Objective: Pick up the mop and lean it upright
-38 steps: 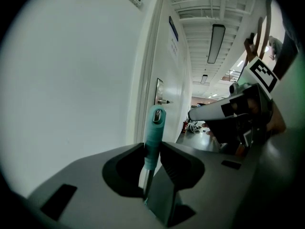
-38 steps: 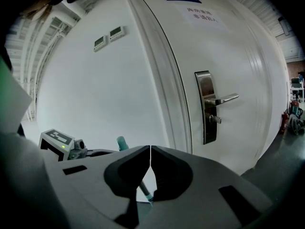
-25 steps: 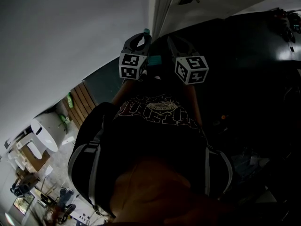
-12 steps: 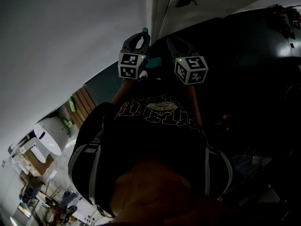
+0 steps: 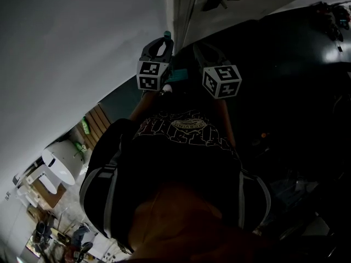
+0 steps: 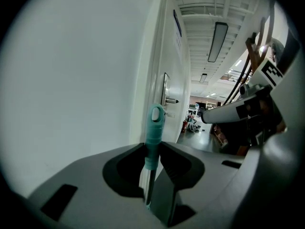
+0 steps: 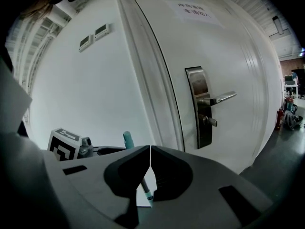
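Head view: your forearms reach out past your black shirt (image 5: 186,133), grippers side by side, close to the white wall (image 5: 82,37), dark floor (image 5: 285,70) on the right. Your left gripper (image 5: 159,47) is clamped on the mop handle (image 5: 168,36). Your right gripper (image 5: 204,51) sits just beside it.

Left gripper view: the teal-tipped handle sticks up between the jaws, wall behind it. A corridor with a ceiling light (image 6: 218,41) runs off right.

Right gripper view: jaws closed tip to tip, nothing in them, facing the door (image 7: 214,56) and its lever handle (image 7: 217,98). The mop handle is just left.
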Demonstrator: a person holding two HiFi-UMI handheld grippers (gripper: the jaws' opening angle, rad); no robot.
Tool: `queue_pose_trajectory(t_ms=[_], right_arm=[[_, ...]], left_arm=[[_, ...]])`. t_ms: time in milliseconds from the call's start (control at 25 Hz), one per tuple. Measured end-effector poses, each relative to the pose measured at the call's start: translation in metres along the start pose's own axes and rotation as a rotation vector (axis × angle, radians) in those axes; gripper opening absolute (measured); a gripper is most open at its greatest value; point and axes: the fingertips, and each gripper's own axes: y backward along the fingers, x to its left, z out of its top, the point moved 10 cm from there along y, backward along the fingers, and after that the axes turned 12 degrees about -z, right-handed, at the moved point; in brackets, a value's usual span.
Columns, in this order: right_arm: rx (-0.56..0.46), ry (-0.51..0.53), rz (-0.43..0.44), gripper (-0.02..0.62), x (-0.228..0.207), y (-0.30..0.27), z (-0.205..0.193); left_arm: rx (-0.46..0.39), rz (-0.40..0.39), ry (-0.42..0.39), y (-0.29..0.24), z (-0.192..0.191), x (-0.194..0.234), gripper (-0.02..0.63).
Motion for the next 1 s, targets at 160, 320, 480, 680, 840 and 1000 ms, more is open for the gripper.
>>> queue_pose_trajectory(t_ms=[160, 320, 480, 680, 840, 1000], right_arm=[[0.002, -0.005, -0.007, 0.020, -0.004, -0.003, 0.001], [0.004, -0.008, -0.011, 0.020, -0.006, -0.005, 0.003], [0.006, -0.013, -0.018, 0.020, -0.010, -0.007, 0.004], [0.012, -0.020, -0.029, 0.020, -0.016, -0.011, 0.004], [0.014, -0.025, -0.034, 0.020, -0.020, -0.015, 0.006], [0.016, -0.030, -0.039, 0.020, -0.023, -0.019, 0.007]], left_arm=[[0.001, -0.001, -0.001, -0.006, 0.002, 0.004, 0.146], [0.002, 0.000, -0.004, -0.012, 0.006, 0.010, 0.146], [0.006, -0.003, -0.004, -0.019, 0.009, 0.017, 0.146], [0.009, 0.004, -0.003, -0.027, 0.012, 0.025, 0.146], [0.015, 0.011, -0.001, -0.033, 0.014, 0.032, 0.146], [0.018, 0.012, 0.000, -0.039, 0.016, 0.039, 0.146]])
